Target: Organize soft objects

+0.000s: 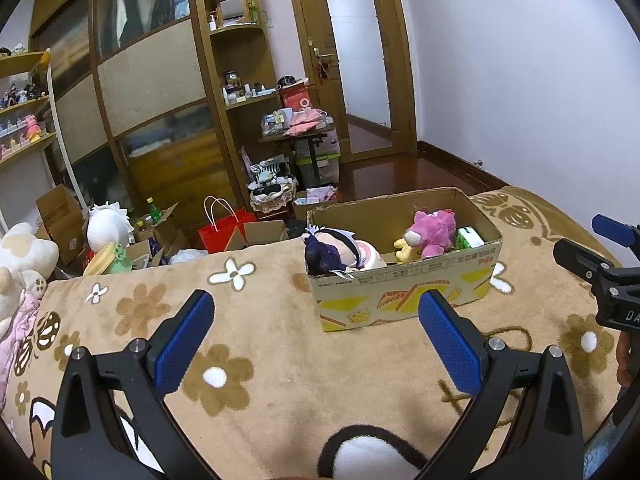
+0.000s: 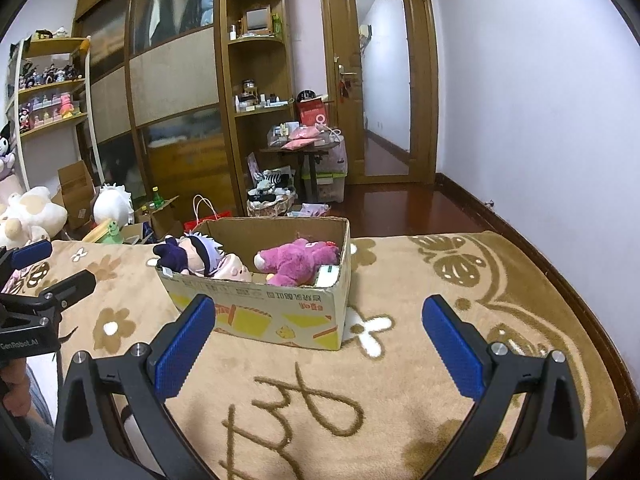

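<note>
While I hold both tools above the bed, my left tool (image 1: pixel 316 340) stands with its blue pads spread wide and nothing between them, and my right tool (image 2: pixel 320 340) is just as wide and empty. Ahead of both, a cardboard box (image 1: pixel 404 300) sits open on the tan flowered blanket (image 1: pixel 256 320). Inside it, a pink plush bear (image 1: pixel 434 234) lies toward the right end, touching a small yellow plush (image 1: pixel 406 252) on its left and a green carton (image 1: pixel 470 238) on its right. At the left end a dark-haired doll (image 2: pixel 192 258) leans over the rim, pressed against a pale pink plush (image 2: pixel 234 270). From my left view, the right tool shows at the frame's right edge.
</note>
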`<action>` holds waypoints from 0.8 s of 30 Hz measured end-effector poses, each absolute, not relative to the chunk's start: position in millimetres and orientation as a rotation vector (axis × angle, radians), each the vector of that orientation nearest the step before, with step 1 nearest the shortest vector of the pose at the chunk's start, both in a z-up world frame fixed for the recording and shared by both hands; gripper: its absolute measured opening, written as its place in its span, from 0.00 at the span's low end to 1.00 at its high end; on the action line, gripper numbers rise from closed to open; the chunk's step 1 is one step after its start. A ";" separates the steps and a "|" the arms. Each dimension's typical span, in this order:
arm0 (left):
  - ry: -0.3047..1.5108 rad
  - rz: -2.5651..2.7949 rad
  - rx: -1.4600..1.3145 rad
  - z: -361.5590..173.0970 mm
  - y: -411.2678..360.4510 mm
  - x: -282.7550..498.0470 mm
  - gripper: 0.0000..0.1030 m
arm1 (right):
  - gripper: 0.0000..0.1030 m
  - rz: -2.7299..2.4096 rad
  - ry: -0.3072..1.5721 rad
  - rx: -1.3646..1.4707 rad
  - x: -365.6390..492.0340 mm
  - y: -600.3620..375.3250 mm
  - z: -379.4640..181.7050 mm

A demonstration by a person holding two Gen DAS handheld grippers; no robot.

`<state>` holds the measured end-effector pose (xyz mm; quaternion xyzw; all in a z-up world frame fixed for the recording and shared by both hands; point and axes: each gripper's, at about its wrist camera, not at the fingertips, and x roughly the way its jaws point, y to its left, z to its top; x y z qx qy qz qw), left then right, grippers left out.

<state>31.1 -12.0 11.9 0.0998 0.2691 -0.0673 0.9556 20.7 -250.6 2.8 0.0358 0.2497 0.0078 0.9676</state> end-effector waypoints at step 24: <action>0.563 -0.128 0.186 6.3 -12.1 36.0 0.98 | 1.00 0.004 0.503 0.083 20.3 -254.6 0.8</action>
